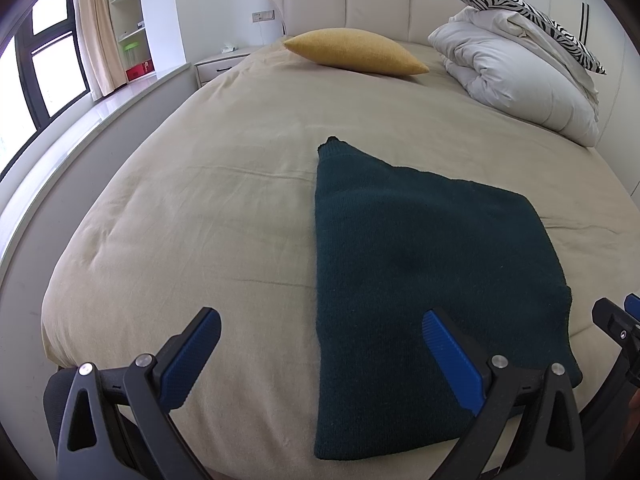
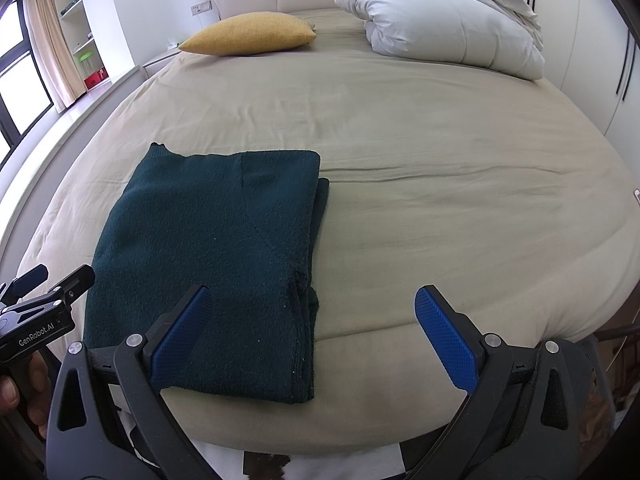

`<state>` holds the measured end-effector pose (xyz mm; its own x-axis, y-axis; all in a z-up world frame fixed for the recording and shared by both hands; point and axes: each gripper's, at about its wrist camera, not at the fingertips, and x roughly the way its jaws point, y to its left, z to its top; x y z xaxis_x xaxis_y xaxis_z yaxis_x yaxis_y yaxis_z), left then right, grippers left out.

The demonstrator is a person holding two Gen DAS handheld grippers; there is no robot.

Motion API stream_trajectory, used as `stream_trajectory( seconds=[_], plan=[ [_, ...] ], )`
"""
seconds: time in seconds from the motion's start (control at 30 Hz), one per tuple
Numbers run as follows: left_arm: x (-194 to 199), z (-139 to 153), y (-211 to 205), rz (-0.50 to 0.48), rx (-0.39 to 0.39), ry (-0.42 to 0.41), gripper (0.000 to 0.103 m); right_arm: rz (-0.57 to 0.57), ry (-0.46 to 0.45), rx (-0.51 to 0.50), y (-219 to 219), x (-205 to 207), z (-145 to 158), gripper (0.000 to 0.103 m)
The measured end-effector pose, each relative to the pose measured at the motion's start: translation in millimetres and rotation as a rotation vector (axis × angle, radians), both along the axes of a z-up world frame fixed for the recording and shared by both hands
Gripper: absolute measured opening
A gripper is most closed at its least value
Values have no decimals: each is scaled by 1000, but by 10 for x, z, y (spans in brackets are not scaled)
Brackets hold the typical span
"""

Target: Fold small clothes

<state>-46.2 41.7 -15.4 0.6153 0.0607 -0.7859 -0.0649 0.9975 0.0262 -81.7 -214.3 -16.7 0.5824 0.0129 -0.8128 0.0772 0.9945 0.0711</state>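
Your left gripper [image 1: 320, 332] and right gripper [image 2: 312, 312] both gape empty over the folded, seemingly knit green sweater [image 2: 216, 248] lying flat near the bed's [image 2: 440, 160] foot edge.

Both claws gape wide and empty, left claw [image 1: 322, 330] with the right claw [image 2: 310, 306] at its 3 o'clock.

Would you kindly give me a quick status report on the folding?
Left tongs open, right tongs open, both empty. Dark green sweater lies folded flat on the bed. Nothing in the way.
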Motion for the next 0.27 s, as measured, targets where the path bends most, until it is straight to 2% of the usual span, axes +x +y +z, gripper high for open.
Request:
stream_trajectory(
  seconds=[0.27],
  plan=[
    [-36,-31,10,0,1,-8,103,1,1,2,3,-21,-15,103]
  ],
)
